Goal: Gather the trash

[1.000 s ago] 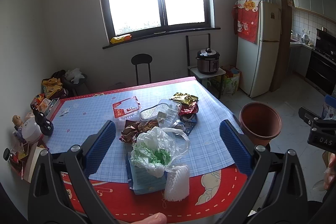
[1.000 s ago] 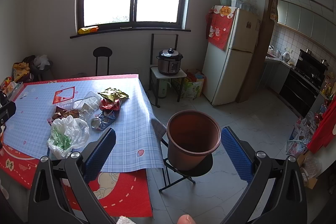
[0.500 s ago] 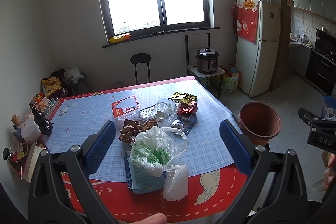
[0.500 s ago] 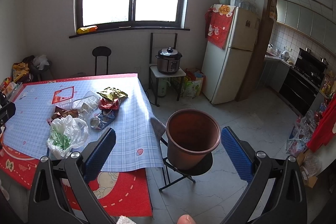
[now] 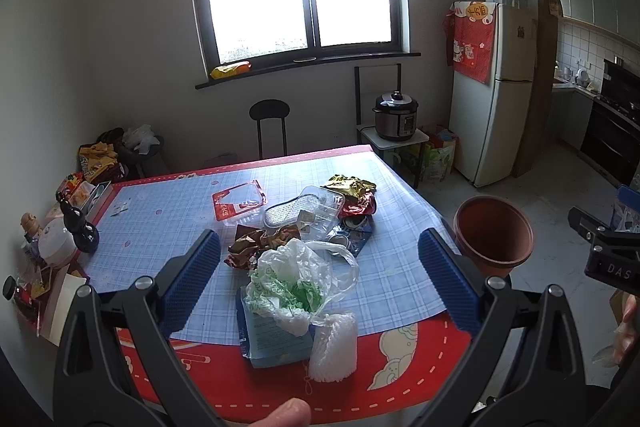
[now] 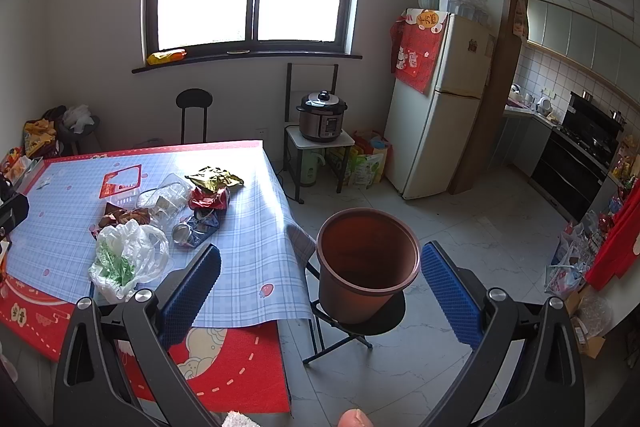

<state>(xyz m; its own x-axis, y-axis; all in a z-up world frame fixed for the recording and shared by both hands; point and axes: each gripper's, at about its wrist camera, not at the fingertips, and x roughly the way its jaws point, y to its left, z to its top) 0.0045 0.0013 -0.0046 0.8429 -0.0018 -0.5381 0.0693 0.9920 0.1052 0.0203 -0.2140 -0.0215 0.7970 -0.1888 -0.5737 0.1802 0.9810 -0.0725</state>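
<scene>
A heap of trash lies on the table (image 5: 160,219): a white and green plastic bag (image 5: 294,283), a white foam net sleeve (image 5: 334,349), a flat blue packet (image 5: 272,341), brown wrappers (image 5: 260,243), a clear plastic tray (image 5: 308,213), a gold wrapper (image 5: 350,185) and a red wrapper (image 5: 358,205). My left gripper (image 5: 320,277) hangs open above the near edge of the heap, holding nothing. A brown bucket (image 6: 366,259) stands on a black folding stool (image 6: 360,323) beside the table. My right gripper (image 6: 320,291) is open in front of the bucket, empty.
Small bottles and a white jar (image 5: 56,247) crowd the table's left edge. A black stool (image 5: 269,113) stands behind the table. A pressure cooker (image 6: 322,117) sits on a small stand beside the fridge (image 6: 438,99). Tiled floor lies open to the right; bags (image 6: 568,263) line the right wall.
Both views have shifted only slightly; the trash heap sits a little higher in the left wrist view. Both grippers stay open and nothing on the table moved.
</scene>
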